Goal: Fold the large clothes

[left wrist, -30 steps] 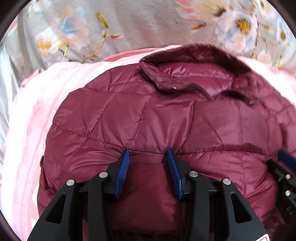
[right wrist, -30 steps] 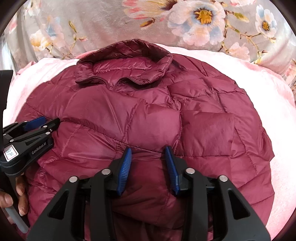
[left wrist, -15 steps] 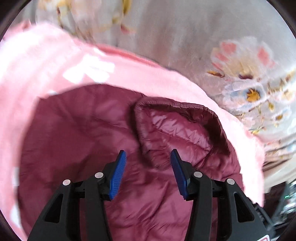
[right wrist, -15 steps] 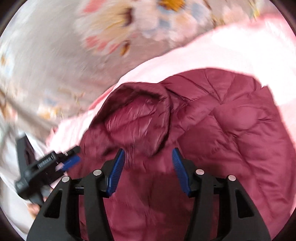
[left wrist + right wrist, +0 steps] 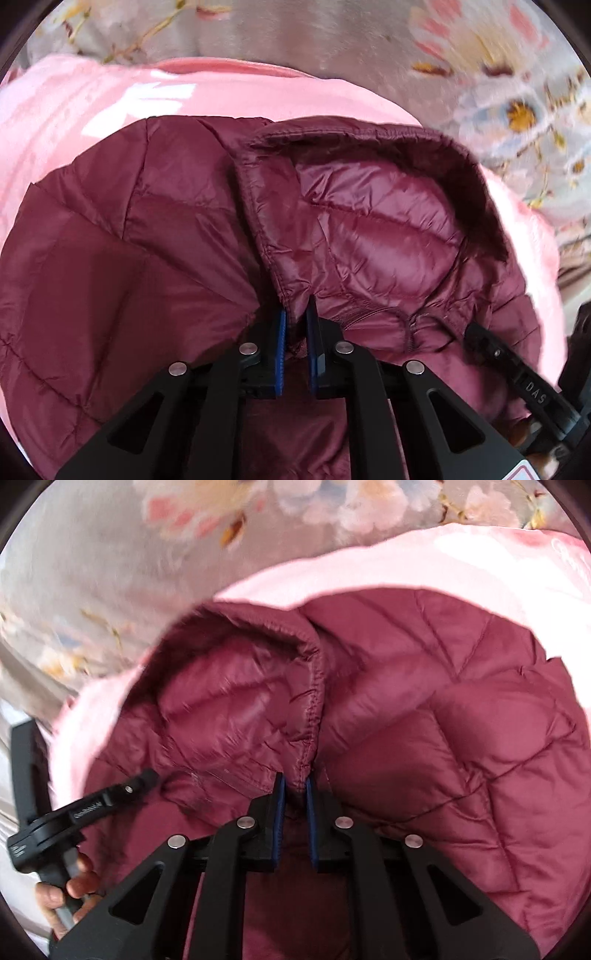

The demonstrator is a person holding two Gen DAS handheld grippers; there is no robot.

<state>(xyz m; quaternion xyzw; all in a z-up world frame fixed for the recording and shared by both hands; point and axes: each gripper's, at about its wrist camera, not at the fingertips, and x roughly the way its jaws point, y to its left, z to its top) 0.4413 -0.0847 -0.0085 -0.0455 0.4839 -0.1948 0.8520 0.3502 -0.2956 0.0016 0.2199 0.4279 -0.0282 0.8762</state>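
Jacket [image 5: 155,258] first: it is a puffy, dark red one, and it lies spread on a pink blanket [image 5: 92,110]. A flowery sheet [image 5: 92,572] shows behind the blanket. The hood [image 5: 369,221] sits at the top of the jacket, open like a little cave.

The step now looks like grabbing the hood by its two front edges, so it can be folded down flat onto the jacket. To do that well, both sides should be lifted together and laid down evenly. The slippery cloth could slide out, so the pinch needs to be firm. Pulling one side harder would make the fold crooked.

The left tongs [image 5: 296,317] are closing, and they pinch the stitched edge of the hood on the left side. Only a thin bit of red cloth sits between the blue pads [image 5: 281,350].

The right tongs [image 5: 294,794] are closing too. They pinch the hood's other edge, with the seam squeezed in the narrow gap.

In the right view, a hand [image 5: 70,890] holds the handle of the left tongs at the lower left corner.
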